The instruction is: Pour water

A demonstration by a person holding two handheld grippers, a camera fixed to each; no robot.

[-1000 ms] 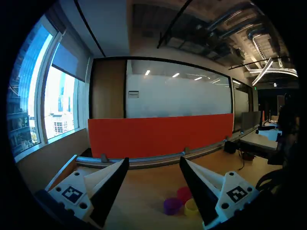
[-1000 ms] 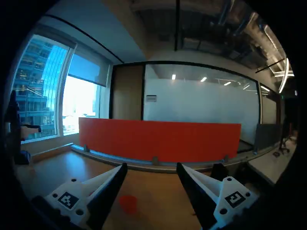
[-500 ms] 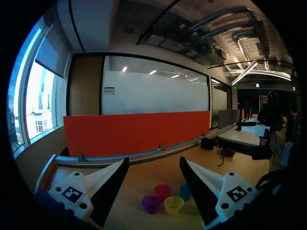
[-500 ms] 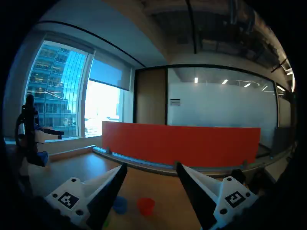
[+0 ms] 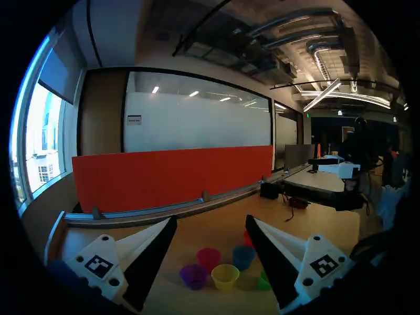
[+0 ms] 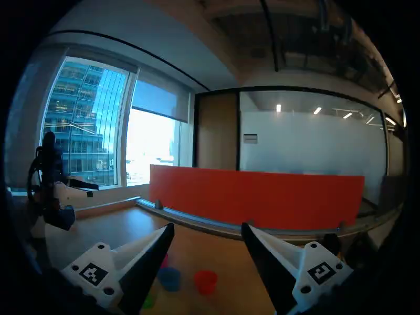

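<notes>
Left gripper [image 5: 210,218] hovers over the table [image 5: 220,231], fingers spread wide, nothing between them. Low between those fingers stands a tight cluster: purple cup [image 5: 194,275], pink cup [image 5: 208,258], yellow cup [image 5: 224,276] and blue cup [image 5: 243,257], with the green cup [image 5: 264,281] right against the right-hand finger. All are small, upright and open-mouthed; what is inside cannot be told. Right gripper [image 6: 207,226] is spread and empty too, with the blue cup and red cup [image 6: 206,281] side by side just below its gap.

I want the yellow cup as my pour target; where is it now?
In the left gripper view, the yellow cup stands low centre on the desk, between the purple cup and the green cup.
</notes>
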